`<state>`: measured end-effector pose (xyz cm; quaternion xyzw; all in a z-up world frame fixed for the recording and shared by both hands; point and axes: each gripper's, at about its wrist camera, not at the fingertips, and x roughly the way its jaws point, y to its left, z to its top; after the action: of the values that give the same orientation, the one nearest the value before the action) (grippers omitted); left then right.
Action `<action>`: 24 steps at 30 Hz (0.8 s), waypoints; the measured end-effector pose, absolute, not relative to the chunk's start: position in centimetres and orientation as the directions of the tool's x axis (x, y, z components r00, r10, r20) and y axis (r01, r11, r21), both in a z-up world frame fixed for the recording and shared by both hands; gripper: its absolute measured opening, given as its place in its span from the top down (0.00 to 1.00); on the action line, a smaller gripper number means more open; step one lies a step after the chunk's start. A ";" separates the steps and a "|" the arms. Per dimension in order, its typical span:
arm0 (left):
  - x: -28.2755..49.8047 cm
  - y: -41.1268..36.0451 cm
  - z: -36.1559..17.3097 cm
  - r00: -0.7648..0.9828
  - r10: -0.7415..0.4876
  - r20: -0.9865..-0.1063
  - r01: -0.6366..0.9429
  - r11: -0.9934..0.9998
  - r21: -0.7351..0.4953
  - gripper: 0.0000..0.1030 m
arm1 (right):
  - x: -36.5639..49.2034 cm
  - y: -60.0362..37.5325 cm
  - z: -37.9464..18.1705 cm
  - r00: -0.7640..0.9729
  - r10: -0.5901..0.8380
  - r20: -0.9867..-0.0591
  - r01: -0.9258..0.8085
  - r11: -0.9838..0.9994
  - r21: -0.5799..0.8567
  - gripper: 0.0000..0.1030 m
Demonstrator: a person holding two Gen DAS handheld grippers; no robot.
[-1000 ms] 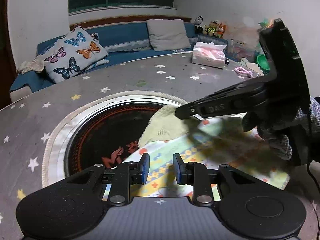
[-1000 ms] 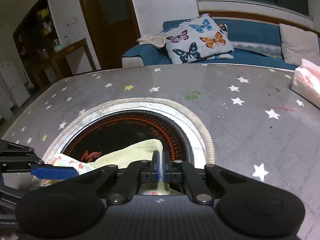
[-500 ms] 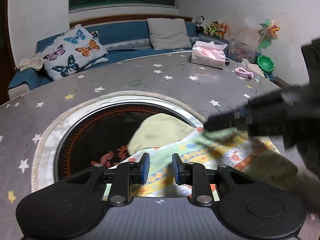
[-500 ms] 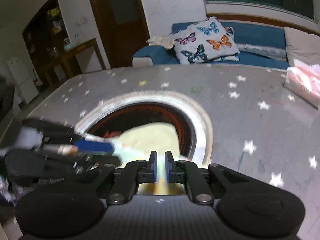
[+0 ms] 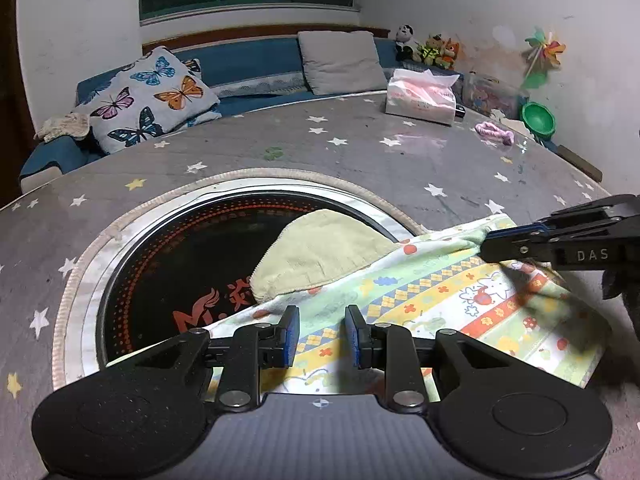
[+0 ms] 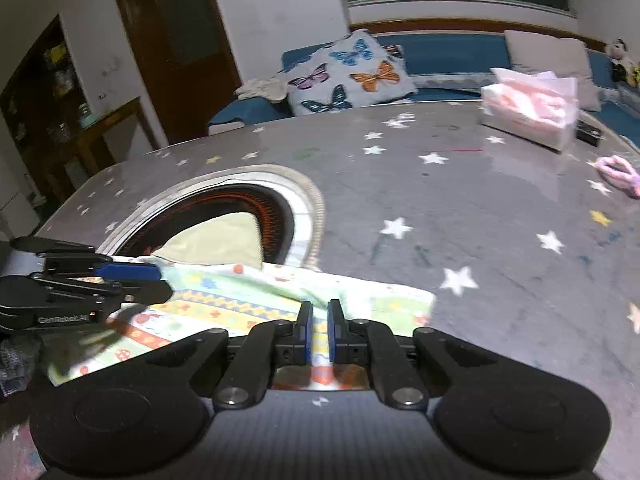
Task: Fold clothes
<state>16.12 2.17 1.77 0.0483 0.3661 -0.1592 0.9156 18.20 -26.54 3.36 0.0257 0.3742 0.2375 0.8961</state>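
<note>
We're seeing the patterned cloth lying flat on the star-print table, long axis running left-right, its pale-green corner flap pointing away over the dark round inset. Left gripper is hovering over the near edge, fingers apart with nothing between. Right gripper is sitting at the cloth's right end, fingers slightly apart; whether they're pinching fabric we cannot tell. Writing: "DAS", "GenRobot.AI".

You see one patterned cloth, one tissue box, two cushions, three plush toys.
</note>
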 end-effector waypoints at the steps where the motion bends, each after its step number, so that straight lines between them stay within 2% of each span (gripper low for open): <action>1: 15.8 2.3 1.9 0.686 -0.251 -0.683 0.323 0.946 -0.024 0.73 | 18.0 -26.7 3.5 0.612 0.440 -0.656 -0.401 0.889 0.222 0.94; 7: 12.9 3.3 2.6 0.717 -0.224 -0.660 0.300 0.954 0.001 0.73 | 16.8 -26.4 3.5 0.629 0.423 -0.652 -0.411 0.893 0.183 0.86; 13: 10.7 4.8 2.0 0.736 -0.142 -0.662 0.233 0.971 0.050 0.73 | 15.6 -26.0 4.2 0.639 0.422 -0.643 -0.419 0.892 0.170 0.84; 14: 10.3 5.1 1.9 0.738 -0.133 -0.661 0.222 0.974 0.052 0.73 | 15.1 -25.8 4.6 0.634 0.438 -0.638 -0.435 0.883 0.174 0.82; 15: 9.8 5.3 1.9 0.742 -0.127 -0.658 0.214 0.975 0.052 0.73 | 14.6 -25.3 4.8 0.625 0.454 -0.635 -0.457 0.872 0.173 0.73; 17: 8.8 5.4 2.2 0.752 -0.131 -0.646 0.213 0.976 0.050 0.73 | 13.6 -24.2 5.3 0.608 0.485 -0.629 -0.507 0.847 0.163 0.66; 24: 6.5 2.9 3.3 0.778 -0.202 -0.595 0.295 0.954 0.062 0.72 | 10.8 -19.4 5.8 0.544 0.574 -0.612 -0.650 0.750 0.125 0.66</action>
<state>6.52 2.90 3.27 0.0757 0.3059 -0.1321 0.9398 10.78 -19.42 5.84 -0.0586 0.3259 0.3490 0.8767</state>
